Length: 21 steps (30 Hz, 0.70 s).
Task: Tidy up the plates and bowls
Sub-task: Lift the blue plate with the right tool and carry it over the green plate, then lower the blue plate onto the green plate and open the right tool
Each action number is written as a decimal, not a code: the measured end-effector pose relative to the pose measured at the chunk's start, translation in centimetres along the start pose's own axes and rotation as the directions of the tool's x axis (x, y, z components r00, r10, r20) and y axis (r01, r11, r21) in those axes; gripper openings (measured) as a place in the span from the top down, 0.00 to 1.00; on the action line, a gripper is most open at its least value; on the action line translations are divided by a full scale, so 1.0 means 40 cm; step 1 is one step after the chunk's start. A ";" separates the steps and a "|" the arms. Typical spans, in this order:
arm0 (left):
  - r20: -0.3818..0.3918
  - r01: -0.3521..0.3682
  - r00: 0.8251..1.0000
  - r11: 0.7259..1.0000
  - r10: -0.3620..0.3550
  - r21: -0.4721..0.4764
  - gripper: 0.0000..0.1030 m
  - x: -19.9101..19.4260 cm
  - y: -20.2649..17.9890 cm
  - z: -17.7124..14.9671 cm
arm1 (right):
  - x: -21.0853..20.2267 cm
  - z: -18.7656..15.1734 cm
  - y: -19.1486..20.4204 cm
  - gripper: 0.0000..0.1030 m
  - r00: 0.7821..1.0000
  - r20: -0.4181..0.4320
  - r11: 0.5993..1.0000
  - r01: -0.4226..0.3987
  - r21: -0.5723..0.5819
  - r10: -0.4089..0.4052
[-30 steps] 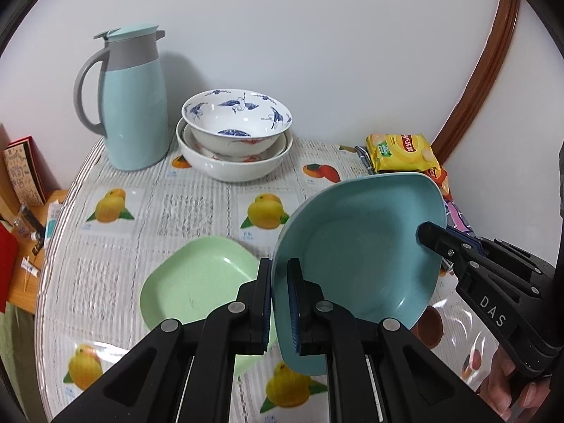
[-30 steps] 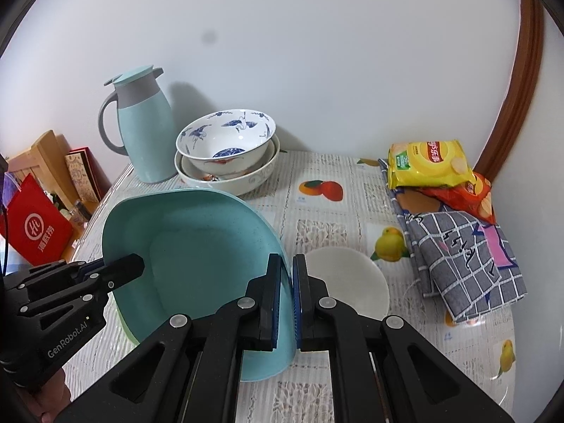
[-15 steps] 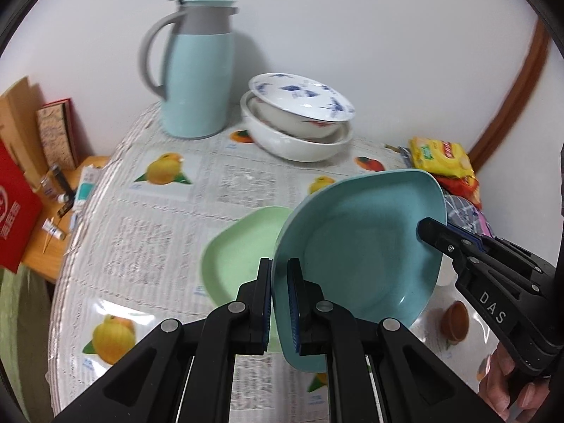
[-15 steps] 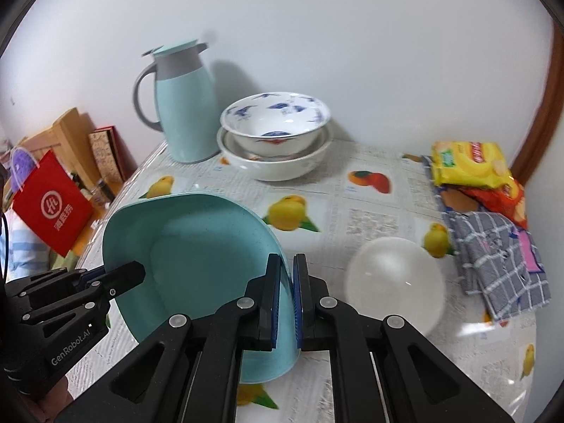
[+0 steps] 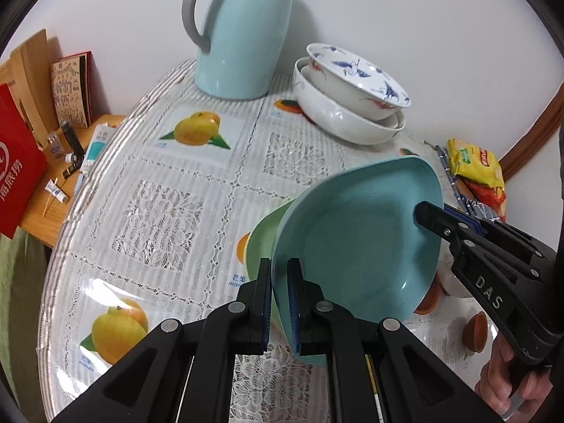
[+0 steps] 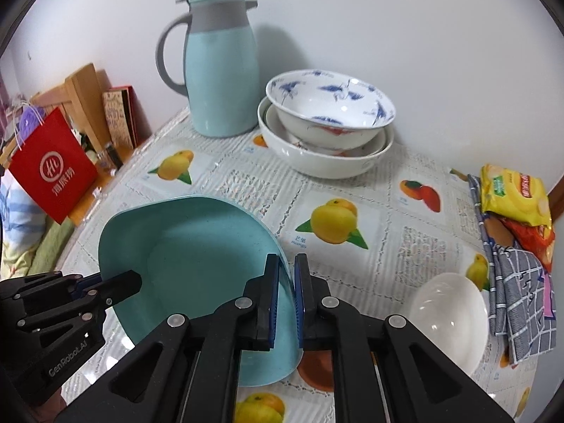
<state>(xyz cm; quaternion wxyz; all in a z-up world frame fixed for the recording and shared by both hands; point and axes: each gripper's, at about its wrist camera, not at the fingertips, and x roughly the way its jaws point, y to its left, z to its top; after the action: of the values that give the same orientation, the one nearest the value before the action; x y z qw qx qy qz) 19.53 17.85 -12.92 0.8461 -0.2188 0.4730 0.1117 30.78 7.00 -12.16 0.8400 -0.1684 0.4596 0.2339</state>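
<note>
A teal square plate (image 5: pixel 356 246) hangs tilted above the table, held on two sides. My left gripper (image 5: pixel 280 271) is shut on its near rim. My right gripper (image 5: pixel 421 211) is shut on the opposite rim. From the right wrist view, the teal plate (image 6: pixel 190 253) sits in my right gripper (image 6: pixel 286 264), with my left gripper (image 6: pixel 135 280) at the far side. A light green plate (image 5: pixel 261 243) lies on the table just under the teal one, mostly hidden. Stacked white bowls (image 6: pixel 328 130), the top one with blue birds, stand at the back.
A pale blue jug (image 6: pixel 218 70) stands at the back left beside the bowls. A white bowl (image 6: pixel 447 313) sits at the right, near a checked cloth (image 6: pixel 518 299) and snack packets (image 6: pixel 511 194). The table edge (image 5: pixel 60 246) curves at the left, with a red bag (image 6: pixel 53 165) beyond.
Both grippers carried the teal plate lower and over the green plate, which is now mostly covered. The jug and bowls appear closer and both views have rolled.
</note>
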 end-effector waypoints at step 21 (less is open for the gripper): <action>-0.059 0.027 0.998 0.998 -0.024 0.054 0.87 0.065 0.018 0.007 | 0.154 0.015 0.015 0.85 0.997 -0.076 1.000 -0.004 -0.028 0.002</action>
<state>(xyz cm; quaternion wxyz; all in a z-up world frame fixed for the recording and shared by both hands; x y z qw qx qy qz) 20.79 18.57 -15.18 0.8391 -0.2047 0.4974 0.0815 33.76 9.26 -17.14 0.8192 -0.1880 0.4882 0.2351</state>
